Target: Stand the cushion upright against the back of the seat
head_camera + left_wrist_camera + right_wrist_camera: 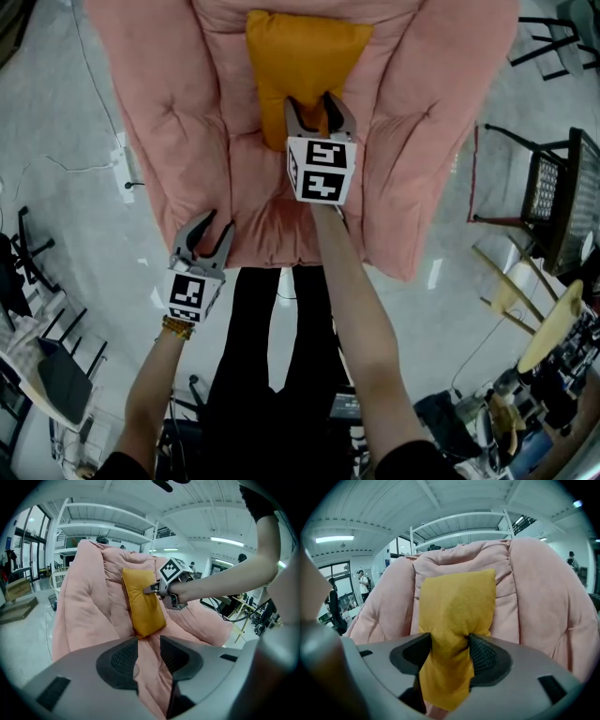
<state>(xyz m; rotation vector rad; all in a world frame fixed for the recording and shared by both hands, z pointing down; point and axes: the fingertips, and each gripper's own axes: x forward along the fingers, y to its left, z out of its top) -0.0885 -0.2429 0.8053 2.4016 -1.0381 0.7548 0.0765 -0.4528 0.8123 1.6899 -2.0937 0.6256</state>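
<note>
A yellow cushion point(300, 56) stands upright against the back of the big pink padded seat point(187, 122). My right gripper point(319, 111) grips its lower edge. In the right gripper view the cushion point(457, 606) is pinched to a narrow waist between the two dark pads point(485, 656) of the right gripper point(449, 651), and its bottom hangs below them. The left gripper view shows the cushion point(143, 604) leaning on the seat back point(89, 602), with the right gripper point(152, 589) on its front. My left gripper point(206, 234) is open at the seat's front left edge, and the left gripper point(149, 656) has nothing between its pads.
The seat sits on a glossy pale floor. A power strip and cable point(122, 159) lie to its left. A black metal chair point(553, 197) and wooden pieces point(544, 328) stand to the right, and a black chair base point(23, 253) to the left.
</note>
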